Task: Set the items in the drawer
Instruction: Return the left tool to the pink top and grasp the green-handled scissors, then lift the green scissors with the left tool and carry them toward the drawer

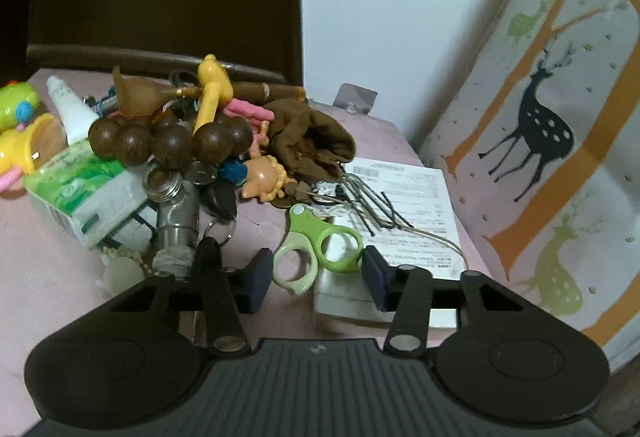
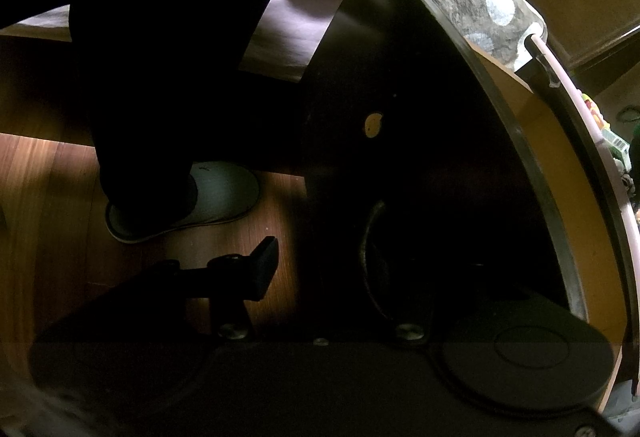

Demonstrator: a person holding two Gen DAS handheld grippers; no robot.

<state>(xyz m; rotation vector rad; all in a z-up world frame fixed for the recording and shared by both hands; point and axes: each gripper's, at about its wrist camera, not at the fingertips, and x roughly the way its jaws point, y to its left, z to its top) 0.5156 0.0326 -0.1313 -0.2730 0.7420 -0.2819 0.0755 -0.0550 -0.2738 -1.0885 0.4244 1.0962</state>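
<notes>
I am going for the green scissors [image 1: 316,243], which are lying flat on the pink tabletop [image 1: 48,277] at the near edge of the clutter, their handle loops pointing toward me and the hidden blades running away under the hairpins [image 1: 360,197] and foil. Their long axis is running roughly along my line of reach, tilted a little to the left at the far end. The two loops are sitting right between the pads of my left gripper [image 1: 316,277]; the right loop is just beside the right pad, the pale left loop just beside the left pad. The jaws are standing partly closed around the handles, but I am not seeing the pads press on the plastic yet, so I am judging the scissors not yet held. A white box [image 1: 344,301] is lying under the right loop, on the printed paper [image 1: 416,205].

Beyond that, the heap is crowding in: wooden beads [image 1: 168,141], a metal cylinder [image 1: 176,221], a tissue pack [image 1: 80,189], a brown cloth pouch [image 1: 316,141].

My right gripper [image 2: 320,269] is hanging low by the dark cabinet front [image 2: 420,117], over the wooden floor [image 2: 40,177] near a slipper [image 2: 216,193]. Only its left finger is showing clearly; I cannot tell how wide it is standing, and nothing visible is in it. The left hand is plainly the nearer one.
</notes>
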